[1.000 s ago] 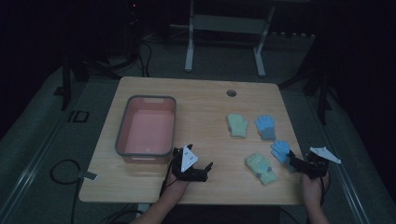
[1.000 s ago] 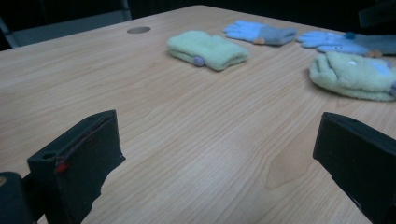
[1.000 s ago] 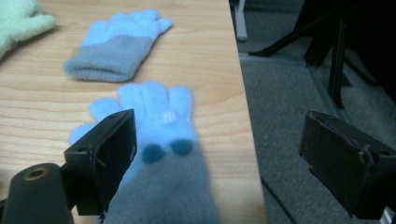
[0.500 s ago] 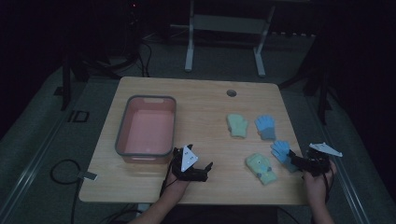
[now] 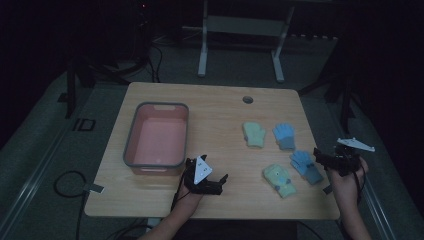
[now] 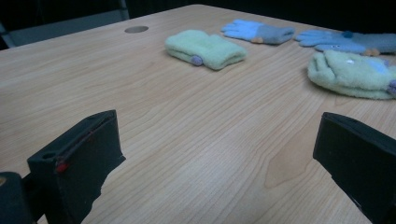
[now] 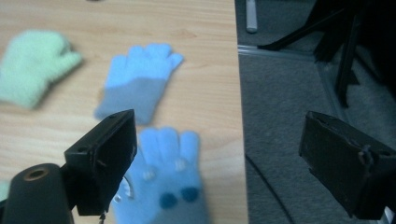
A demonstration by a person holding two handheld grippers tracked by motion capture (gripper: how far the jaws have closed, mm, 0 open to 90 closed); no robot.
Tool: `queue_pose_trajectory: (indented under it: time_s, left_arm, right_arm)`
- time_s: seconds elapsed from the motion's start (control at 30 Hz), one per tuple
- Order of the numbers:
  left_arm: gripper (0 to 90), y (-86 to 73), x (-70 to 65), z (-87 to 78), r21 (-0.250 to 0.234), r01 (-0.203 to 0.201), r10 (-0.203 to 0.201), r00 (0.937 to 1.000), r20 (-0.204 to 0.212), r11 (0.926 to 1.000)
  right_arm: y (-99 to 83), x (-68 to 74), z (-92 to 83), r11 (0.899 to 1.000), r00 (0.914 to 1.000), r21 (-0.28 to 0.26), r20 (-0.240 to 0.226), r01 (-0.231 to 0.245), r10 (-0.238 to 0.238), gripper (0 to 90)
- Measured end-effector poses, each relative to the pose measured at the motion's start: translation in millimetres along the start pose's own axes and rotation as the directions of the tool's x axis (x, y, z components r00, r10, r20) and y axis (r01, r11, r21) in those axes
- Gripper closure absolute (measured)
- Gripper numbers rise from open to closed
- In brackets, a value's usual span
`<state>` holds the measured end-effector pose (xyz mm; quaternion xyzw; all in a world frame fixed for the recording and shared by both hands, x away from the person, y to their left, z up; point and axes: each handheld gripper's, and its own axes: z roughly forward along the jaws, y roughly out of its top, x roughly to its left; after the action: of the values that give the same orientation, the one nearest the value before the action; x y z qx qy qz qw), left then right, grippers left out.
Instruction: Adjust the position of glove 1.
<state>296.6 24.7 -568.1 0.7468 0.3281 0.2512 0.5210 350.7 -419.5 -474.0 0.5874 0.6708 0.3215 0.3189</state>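
Hovering at the table's right edge, the right gripper (image 5: 327, 161) has jaws spread, empty, just beside the near blue glove (image 5: 306, 166). Glove looks soft, light, limp (will drape); pinch the cuff. Left gripper (image 5: 212, 184) is spread too, resting near the bin (image 5: 134, 147).

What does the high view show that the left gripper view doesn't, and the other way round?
High view alone: the pink tub, both grippers, the left gripper resting by the tub and the right gripper beside the near blue glove. Left gripper view alone: its open jaws seen close above bare wood. Shared: the wooden table, its round hole, and all four gloves.
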Motion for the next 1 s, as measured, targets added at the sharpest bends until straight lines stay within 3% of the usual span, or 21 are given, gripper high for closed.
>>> queue_pose_trajectory:
  time_s: [0.17,0.4,1.0]
  left_arm:
    - [1.4,-0.1,-0.2,-0.2,-0.001,0.000,0.000,1.0000,-0.001,1.0000]
    - [1.3,-0.1,-0.3,-0.1,-0.001,-0.001,0.001,1.0000,-0.001,1.0000]
    - [1.3,-0.3,-0.5,-0.9,-0.003,-0.002,0.002,1.0000,0.009,1.0000]
  right_arm:
    - [15.2,4.9,-2.9,0.999,0.9999,-0.045,-0.011,-0.004,0.003,10.8]
    - [35.4,17.1,-2.5,0.999,0.9987,-0.042,-0.048,0.018,-0.020,11.2]
    - [78.8,76.8,11.2,0.990,0.9842,-0.071,-0.125,0.118,-0.126,13.6]
